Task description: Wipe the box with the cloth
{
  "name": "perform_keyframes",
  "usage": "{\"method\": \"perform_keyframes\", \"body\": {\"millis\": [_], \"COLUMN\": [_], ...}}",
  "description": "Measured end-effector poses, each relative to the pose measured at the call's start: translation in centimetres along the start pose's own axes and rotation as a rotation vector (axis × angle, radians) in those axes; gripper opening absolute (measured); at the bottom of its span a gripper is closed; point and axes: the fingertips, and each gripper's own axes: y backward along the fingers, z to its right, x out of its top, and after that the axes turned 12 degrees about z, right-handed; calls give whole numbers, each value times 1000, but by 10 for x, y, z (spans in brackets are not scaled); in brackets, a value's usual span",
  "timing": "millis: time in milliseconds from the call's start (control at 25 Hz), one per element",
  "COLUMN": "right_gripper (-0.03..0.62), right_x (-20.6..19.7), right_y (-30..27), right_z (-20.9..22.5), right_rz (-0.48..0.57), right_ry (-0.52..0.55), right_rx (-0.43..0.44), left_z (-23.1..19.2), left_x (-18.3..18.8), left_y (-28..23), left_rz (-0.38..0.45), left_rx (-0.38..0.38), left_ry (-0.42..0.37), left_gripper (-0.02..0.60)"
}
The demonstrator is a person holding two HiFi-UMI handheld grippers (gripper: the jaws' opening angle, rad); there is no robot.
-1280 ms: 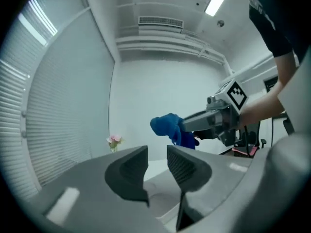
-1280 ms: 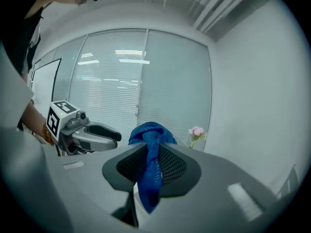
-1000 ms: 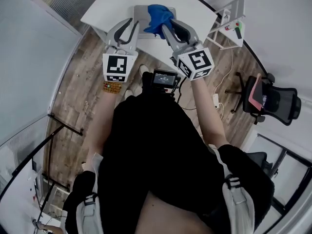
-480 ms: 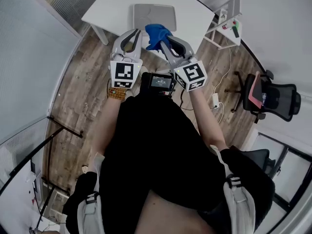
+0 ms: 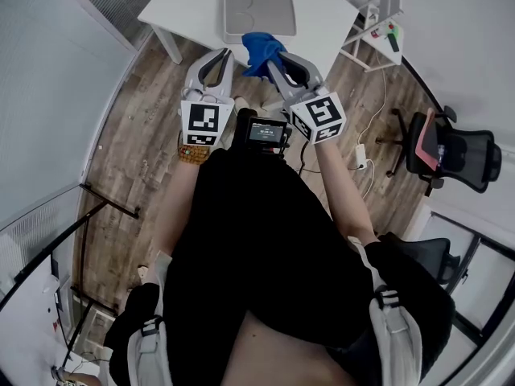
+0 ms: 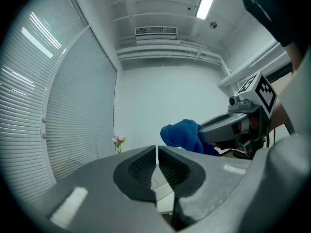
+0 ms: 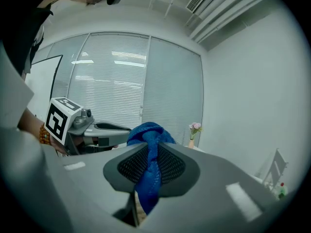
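Cloth (image 7: 146, 130) hangs clamped in the right tool's (image 7: 148, 152) jaws; left tool (image 6: 156, 152) closed on nothing.

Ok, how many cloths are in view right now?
1: a blue cloth, clamped in the right gripper, beside the shut, empty left gripper. No other shows, though some may be hidden.

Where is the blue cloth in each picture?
Head view: top middle, blue cloth in the right gripper, just below the grey box.
Left gripper view: blue cloth right of centre, at the right gripper's tip.
Right gripper view: blue cloth dead centre, pinched between the jaws.
Shared landmark: the pink flower, in both gripper views only.
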Motion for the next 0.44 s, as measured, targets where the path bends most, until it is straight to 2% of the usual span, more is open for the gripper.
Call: {"method": "perform_keyframes", "body": {"millis": [440], "right_gripper": [72], "right_x": [9], "right_y": [3], "right_z": [-25], "right_rz": [37], "right_ry": [8], "right_rx": [1], "left_z": [-1], "left_x": [11], "left_y": [21], "left_rz": [24], "left_rx": [-18], "left_ry": [-15], "left_gripper": [17]}}
